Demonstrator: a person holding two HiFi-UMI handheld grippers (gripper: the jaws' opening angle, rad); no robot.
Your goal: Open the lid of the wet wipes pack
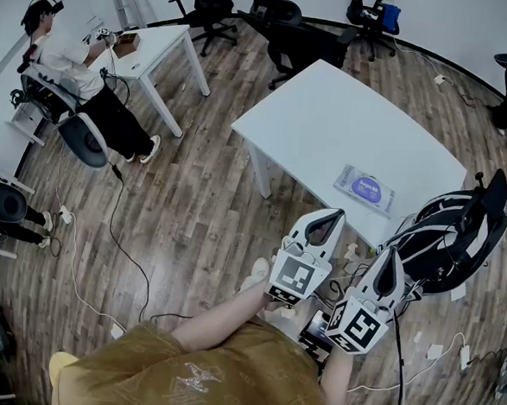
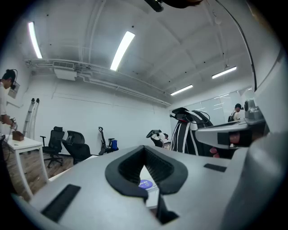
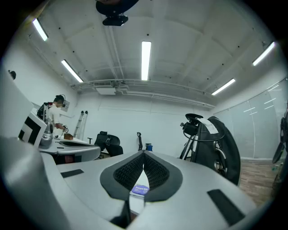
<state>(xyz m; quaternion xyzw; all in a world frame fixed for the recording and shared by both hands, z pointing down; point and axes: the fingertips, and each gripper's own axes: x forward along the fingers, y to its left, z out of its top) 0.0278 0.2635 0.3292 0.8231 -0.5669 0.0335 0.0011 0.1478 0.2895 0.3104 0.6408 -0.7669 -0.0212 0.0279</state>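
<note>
The wet wipes pack (image 1: 364, 189) is a flat pale pouch with a round purple label, lying with its lid down near the front edge of the white table (image 1: 328, 125). Both grippers are held level in the air on the near side of the table, apart from the pack. My left gripper (image 1: 333, 215) is shut with nothing in it, and so is my right gripper (image 1: 392, 254), which is just beside it. Through the gap behind the jaws, the pack (image 2: 145, 183) shows small and low in the left gripper view. The right gripper view shows the pack (image 3: 141, 189) the same way.
A black-and-white striped office chair (image 1: 448, 237) stands close to my right gripper at the table's corner. Cables and plugs (image 1: 434, 350) lie on the wooden floor. Far left, a person (image 1: 77, 64) works at a second white table (image 1: 156, 43). Black chairs (image 1: 283, 22) stand at the back.
</note>
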